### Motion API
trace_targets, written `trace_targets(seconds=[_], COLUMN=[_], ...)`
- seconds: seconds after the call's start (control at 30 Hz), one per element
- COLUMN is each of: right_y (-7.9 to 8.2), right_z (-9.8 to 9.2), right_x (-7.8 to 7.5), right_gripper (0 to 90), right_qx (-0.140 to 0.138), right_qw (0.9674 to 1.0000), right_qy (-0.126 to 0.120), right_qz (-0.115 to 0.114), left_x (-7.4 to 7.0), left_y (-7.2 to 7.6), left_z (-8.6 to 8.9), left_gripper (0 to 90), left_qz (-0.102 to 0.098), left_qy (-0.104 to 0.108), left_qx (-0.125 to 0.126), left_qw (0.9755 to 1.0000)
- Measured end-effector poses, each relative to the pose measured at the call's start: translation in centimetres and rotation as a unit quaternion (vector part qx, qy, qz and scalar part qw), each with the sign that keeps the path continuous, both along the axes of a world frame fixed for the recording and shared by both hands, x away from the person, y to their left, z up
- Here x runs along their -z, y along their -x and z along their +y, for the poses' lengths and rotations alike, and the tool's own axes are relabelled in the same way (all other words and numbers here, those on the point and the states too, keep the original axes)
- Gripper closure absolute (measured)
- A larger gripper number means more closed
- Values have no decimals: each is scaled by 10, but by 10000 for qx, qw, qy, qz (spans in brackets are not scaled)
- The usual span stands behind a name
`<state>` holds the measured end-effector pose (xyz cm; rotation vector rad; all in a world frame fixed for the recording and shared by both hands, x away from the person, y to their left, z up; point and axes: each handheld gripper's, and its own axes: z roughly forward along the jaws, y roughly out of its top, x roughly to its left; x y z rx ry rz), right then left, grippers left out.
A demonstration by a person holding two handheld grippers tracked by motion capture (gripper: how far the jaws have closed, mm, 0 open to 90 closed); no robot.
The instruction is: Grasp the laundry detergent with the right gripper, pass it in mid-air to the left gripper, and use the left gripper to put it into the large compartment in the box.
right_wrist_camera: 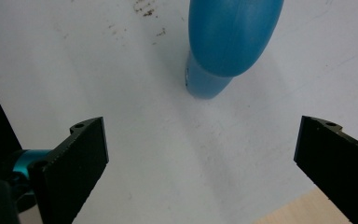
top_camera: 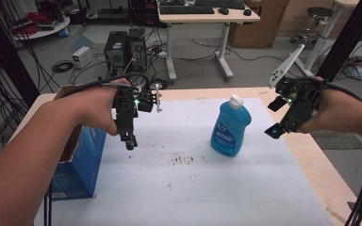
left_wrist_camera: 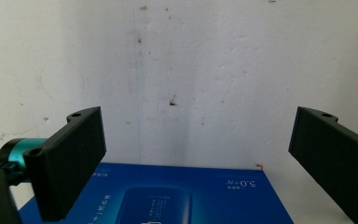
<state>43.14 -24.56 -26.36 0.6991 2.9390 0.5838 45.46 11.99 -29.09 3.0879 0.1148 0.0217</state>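
Note:
A blue bottle (top_camera: 230, 128) with a white cap stands upright on the white mat (top_camera: 193, 188), right of centre. My right gripper (top_camera: 274, 131) hovers just to its right, open, with nothing between its jaws. In the right gripper view the bottle (right_wrist_camera: 228, 37) is ahead of the wide-apart jaws, apart from them. My left gripper (top_camera: 130, 142) hangs open over the mat's left side, pointing down, beside an open blue carton (top_camera: 78, 162). The left gripper view shows the carton's blue printed face (left_wrist_camera: 168, 196) low between the jaws, untouched.
The mat covers a wooden table (top_camera: 320, 165) with bare wood along the right and far edges. Dark stains (top_camera: 183, 159) mark the mat's middle. Beyond the table are computer towers (top_camera: 125, 47), cables on the floor and a desk (top_camera: 202, 19).

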Motion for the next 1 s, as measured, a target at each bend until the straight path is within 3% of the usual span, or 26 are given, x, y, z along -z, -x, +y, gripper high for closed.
trace_targets(seconds=[0.2, 0.47, 0.77, 0.9, 1.0], right_y=[8, 15, 14, 8, 5], right_z=[-7, -8, -7, -10, -11], right_x=[15, 26, 37, 53, 62], right_gripper=[18, 18, 18, 18, 18], right_qx=[288, 388, 512, 723, 817], right_qw=[9986, 9970, 9951, 9911, 9895], right_qy=[-442, -594, -777, -1058, -1132], right_qz=[-106, -309, -346, -373, -377], left_x=[-2, -3, -3, -3, -2], left_y=[3, 5, 6, 6, 5], left_z=[-1, -1, -2, -2, -1], left_gripper=[37, 37, 37, 37, 37], left_qz=[-10, -22, -17, -28, -19], left_qy=[12, 15, -13, -5, -16], left_qx=[22, 79, 111, 92, 86], left_qw=[10000, 10000, 9999, 10000, 10000])
